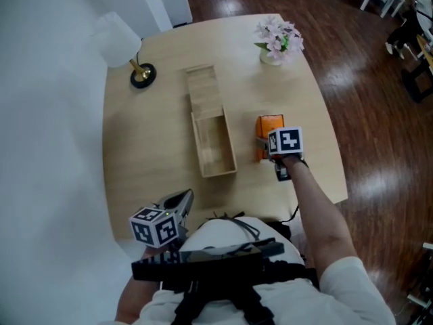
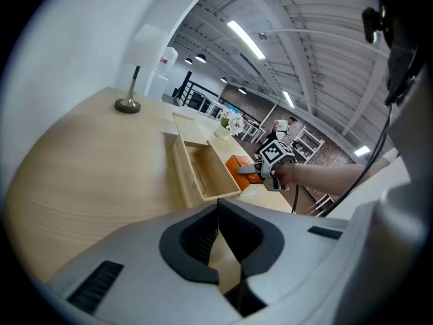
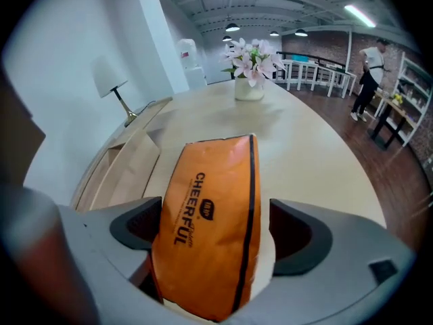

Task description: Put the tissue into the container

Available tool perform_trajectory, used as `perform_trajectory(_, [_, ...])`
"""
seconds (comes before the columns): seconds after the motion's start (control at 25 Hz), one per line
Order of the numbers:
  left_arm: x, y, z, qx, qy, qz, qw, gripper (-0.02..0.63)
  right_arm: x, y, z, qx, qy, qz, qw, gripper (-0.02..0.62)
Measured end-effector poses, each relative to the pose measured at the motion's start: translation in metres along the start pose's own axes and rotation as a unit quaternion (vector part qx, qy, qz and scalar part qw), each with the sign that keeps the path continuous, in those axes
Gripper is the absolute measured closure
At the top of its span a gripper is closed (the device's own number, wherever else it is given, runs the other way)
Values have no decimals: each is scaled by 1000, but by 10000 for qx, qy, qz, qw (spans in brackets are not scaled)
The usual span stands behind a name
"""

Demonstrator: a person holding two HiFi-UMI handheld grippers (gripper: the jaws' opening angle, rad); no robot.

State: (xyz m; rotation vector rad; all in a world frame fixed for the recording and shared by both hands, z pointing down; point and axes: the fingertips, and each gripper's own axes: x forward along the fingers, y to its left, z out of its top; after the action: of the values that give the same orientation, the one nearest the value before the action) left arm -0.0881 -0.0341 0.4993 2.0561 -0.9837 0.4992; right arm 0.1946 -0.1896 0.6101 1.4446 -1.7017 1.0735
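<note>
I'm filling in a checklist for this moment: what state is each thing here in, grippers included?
Long wooden box: open, empty.
Flat wooden lid: off the opening, at the box's far end.
Right gripper: jaws wide apart, nothing clamped.
Orange plastic tissue pack: lying on the light wooden table, outside the box, between the open jaws.
Left gripper: jaws together, empty.
White-shaded table lamp: upright.
Pink flowers in white vase: upright.

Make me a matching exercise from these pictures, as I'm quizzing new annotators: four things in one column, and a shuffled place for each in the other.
1. lamp
2. flowers
3. tissue pack
4. wooden container

A. between the right gripper's jaws
B. middle of the table
C. far left corner
D. far right corner

Pairs: 1-C, 2-D, 3-A, 4-B
</note>
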Motion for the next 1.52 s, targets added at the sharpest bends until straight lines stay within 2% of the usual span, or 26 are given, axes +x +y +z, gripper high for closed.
perform_trajectory(0.16, [1, -3, -5, 58, 94, -27, 9999, 614, 10, 3, -6, 408, -13, 332, 9986, 106])
perform_trajectory(0.36, [0, -6, -5, 93, 117, -71, 9999, 614, 10, 2, -7, 681, -174, 640, 9955, 106])
perform_trajectory(0.64, [0, -5, -7, 86, 120, -81, 9999, 614, -2, 2, 3, 314, -439, 438, 9976, 106])
perform_trajectory(0.8, [1, -7, -8, 109, 140, -113, 9998, 614, -4, 7, 4, 244, -378, 419, 9981, 106])
perform_trajectory(0.92, [0, -5, -8, 100, 140, -96, 9998, 614, 2, 7, -3, 51, -191, 246, 9995, 106])
perform_trajectory(1.24, [-4, 4, -8, -71, 24, -11, 10000, 614, -2, 3, -5, 208, -155, 218, 9994, 164])
perform_trajectory(1.52, [-4, 8, -2, -158, -139, 1, 9998, 614, -16, 6, 2, 234, -327, 304, 9987, 173])
